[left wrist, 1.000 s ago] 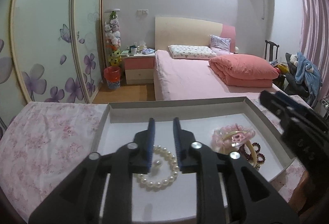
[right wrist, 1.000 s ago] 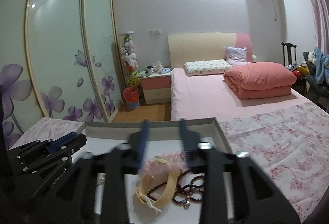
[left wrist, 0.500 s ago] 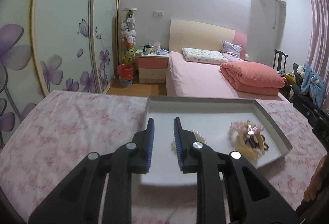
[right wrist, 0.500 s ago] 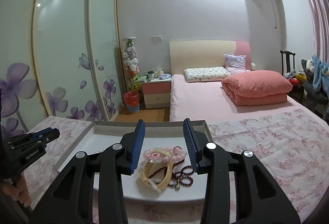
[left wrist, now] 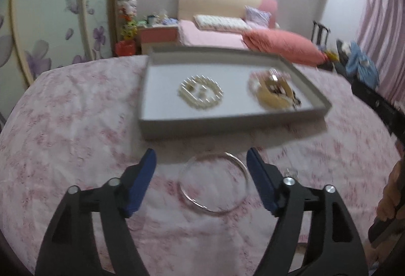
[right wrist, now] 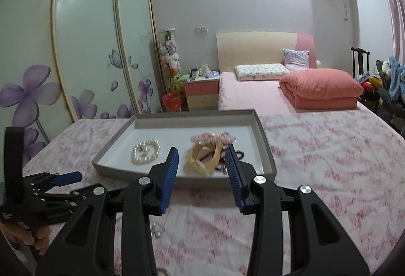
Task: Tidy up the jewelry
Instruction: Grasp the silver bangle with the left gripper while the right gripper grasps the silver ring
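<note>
The left gripper (left wrist: pixel 201 164), jaws opening wide, hung at lower centre over a silver bangle (left wrist: pixel 214 182) on the floral cloth (left wrist: pixel 76 129), the tray (left wrist: pixel 227 121) above it holding a pearl bracelet (left wrist: pixel 201 94), while the right gripper (right wrist: pixel 201 169) stood partly open and empty.

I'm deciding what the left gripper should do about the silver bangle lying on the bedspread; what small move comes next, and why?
Probably lower the left gripper, whose jaws are opening, around the silver bangle. The bangle lies loose on the bedspread, outside the tray, framed by the blue pads but not gripped.
</note>
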{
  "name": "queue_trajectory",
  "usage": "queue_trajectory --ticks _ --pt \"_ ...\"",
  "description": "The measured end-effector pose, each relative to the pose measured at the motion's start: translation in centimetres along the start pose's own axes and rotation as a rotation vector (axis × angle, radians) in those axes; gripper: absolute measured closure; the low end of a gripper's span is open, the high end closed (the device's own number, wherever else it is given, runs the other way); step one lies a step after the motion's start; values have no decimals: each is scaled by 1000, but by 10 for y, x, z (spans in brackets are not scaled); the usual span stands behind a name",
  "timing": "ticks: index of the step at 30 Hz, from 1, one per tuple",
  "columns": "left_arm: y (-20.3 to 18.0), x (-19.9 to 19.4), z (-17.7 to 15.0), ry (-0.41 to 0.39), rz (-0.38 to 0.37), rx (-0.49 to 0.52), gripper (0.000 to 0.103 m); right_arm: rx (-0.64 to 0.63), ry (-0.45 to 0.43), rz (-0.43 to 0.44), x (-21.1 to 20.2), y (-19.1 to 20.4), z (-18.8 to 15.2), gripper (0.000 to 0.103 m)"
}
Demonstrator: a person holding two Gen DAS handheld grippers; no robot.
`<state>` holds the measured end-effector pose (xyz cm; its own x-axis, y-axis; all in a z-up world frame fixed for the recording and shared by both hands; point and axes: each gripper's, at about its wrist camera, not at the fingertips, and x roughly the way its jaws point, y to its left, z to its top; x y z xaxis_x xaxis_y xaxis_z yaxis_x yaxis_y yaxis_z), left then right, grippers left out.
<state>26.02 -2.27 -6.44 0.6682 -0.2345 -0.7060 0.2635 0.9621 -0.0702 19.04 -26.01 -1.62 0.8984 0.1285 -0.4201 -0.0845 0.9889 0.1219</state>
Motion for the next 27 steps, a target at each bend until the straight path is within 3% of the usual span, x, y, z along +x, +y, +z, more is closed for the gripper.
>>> queue_trajectory --ticks 11,16,18,22,27 --pt "-22 36 -11 143 66 90 20 9 19 5 -3 -6 -9 63" --pt "-17 38 -10 149 64 74 20 8 34 12 -1 -5 -13 63" --pt "-18 36 -8 139 65 79 31 6 43 17 -1 -4 -15 63" --pt "-12 35 -8 138 73 66 32 0 80 37 -2 -1 -21 63" --pt "15 28 -8 130 129 -8 32 -50 207 107 -1 7 -41 63"
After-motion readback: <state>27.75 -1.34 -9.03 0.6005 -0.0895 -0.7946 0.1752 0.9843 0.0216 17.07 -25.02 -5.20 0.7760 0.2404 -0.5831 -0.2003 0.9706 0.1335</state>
